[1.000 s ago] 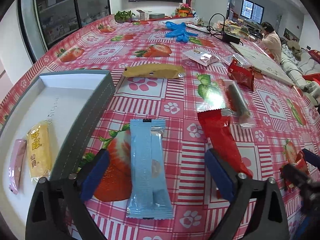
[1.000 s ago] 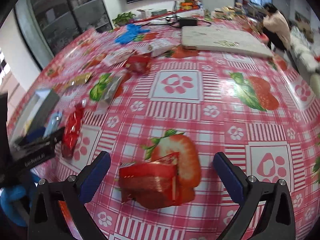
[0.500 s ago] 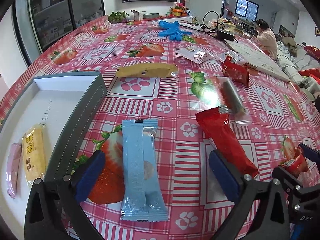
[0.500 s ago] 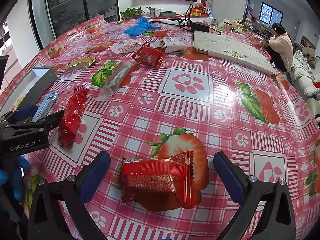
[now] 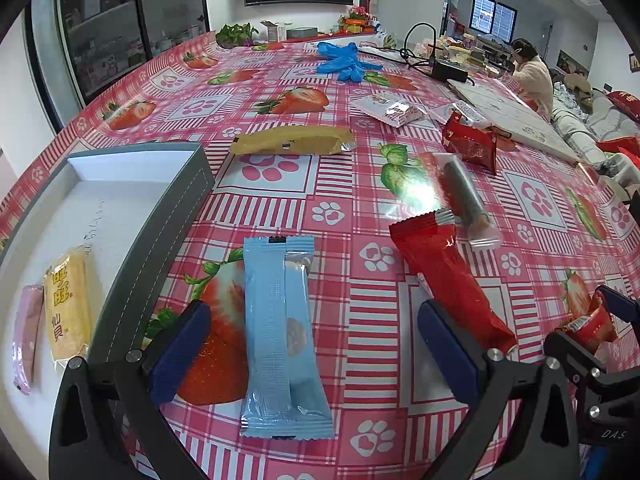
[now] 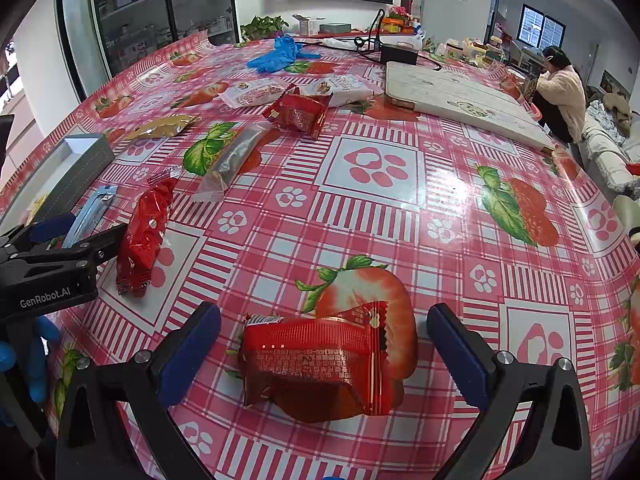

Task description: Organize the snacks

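Note:
My left gripper (image 5: 314,350) is open, its fingers on either side of a light blue snack packet (image 5: 282,336) lying flat on the tablecloth. A grey tray (image 5: 160,236) to its left holds a yellow packet (image 5: 68,312) and a pink packet (image 5: 26,336). My right gripper (image 6: 324,354) is open around a red snack packet (image 6: 316,366) on the table. A long red packet (image 5: 448,276) lies between the two grippers; it also shows in the right wrist view (image 6: 144,236).
Farther back lie a clear packet with a dark roll (image 5: 460,196), a gold packet (image 5: 292,141), a red pouch (image 5: 472,145), white packets (image 5: 394,109), blue gloves (image 5: 344,62) and a white board (image 6: 456,96). A person (image 6: 560,92) sits at the far right.
Both grippers have shifted slightly toward their packets and both views have turned a little. The packets have not moved. Both grippers stay open.

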